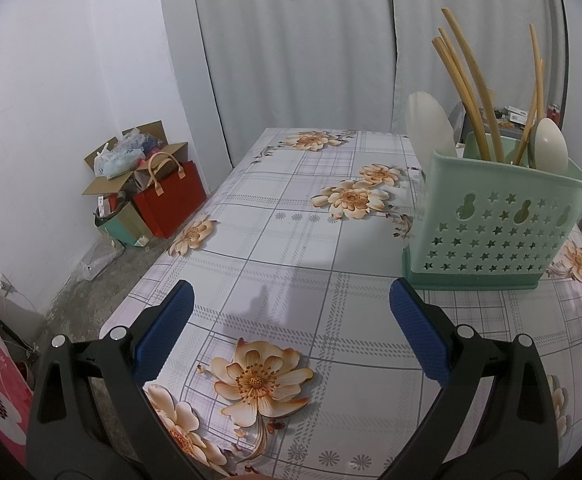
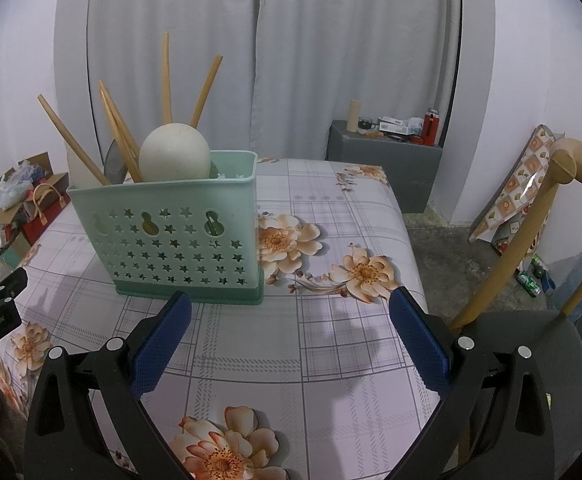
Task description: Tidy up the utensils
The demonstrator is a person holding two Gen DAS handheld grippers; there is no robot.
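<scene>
On the desk (image 2: 331, 344) covered with a checked, flower-printed plastic cloth stands the mint-green perforated plastic utensil holder (image 2: 171, 236), upright, its star-shaped cut-outs facing both cameras. Pale bamboo chopsticks (image 2: 119, 136) fan out of it at several angles, and cream-white plastic spoons (image 2: 175, 152) stand bowl-up among them; a grey rounded piece shows between them, too hidden to name. No loose utensil shows on the cloth in either view.

The left gripper (image 1: 291, 304) hovers low over the desk with its blue-padded fingers (image 1: 171, 320) spread wide and nothing between them; the holder sits ahead and to its right. The right gripper (image 2: 291, 312) is likewise released and empty, its left finger close to the holder's base, the holder ahead and to its left.

Judging by this, the step in hand is either a last tidy-up or a retreat, since the utensils appear already stowed. To do it well, any reach toward the holder should come from above, along the chopsticks' lean, taking one stick at a time near its middle. The holder looks light and top-heavy, so a sideways nudge could tip it; the other gripper could steady its wall.
</scene>
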